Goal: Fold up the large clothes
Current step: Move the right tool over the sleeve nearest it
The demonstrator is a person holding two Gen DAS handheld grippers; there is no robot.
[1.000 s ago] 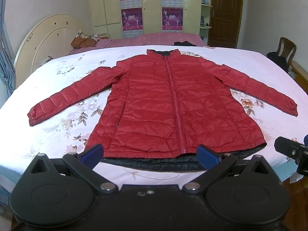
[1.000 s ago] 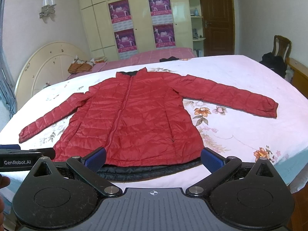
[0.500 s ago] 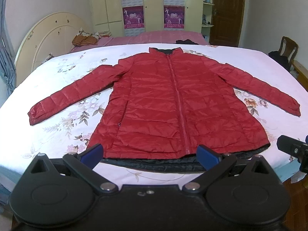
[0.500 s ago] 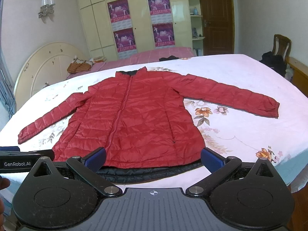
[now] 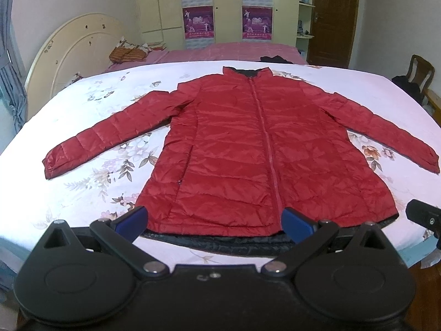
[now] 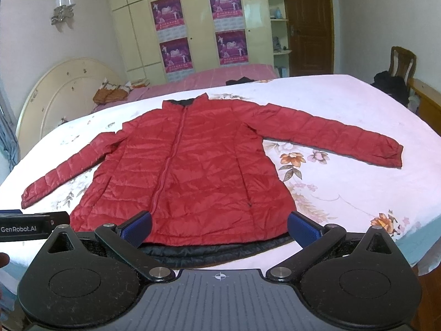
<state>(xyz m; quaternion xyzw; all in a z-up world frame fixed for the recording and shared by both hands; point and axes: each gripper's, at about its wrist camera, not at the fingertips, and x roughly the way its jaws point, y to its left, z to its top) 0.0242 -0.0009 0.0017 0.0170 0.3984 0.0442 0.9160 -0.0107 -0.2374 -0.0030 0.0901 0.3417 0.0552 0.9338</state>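
Only readable writing here is "GenRobot.AI" in white on the side of the left tool [image 6: 33,227], which is poking into the right wrist view at the left edge. The posters [image 6: 169,13] on the wardrobe have text, but it's too small to make out.

Both tools are hovering side by side at the foot of the bed [image 5: 69,127], pointing level across it. The left tool [image 5: 213,222] is sitting wide open with nothing between its blue pads, and the right tool [image 6: 220,224] is doing the same.

The red jacket [image 5: 253,149] is lying flat on the flowery sheet, zipped up, sleeves spread out to both sides, collar at the far end. Its hem, with dark lining peeking out, is lying just beyond the fingertips.
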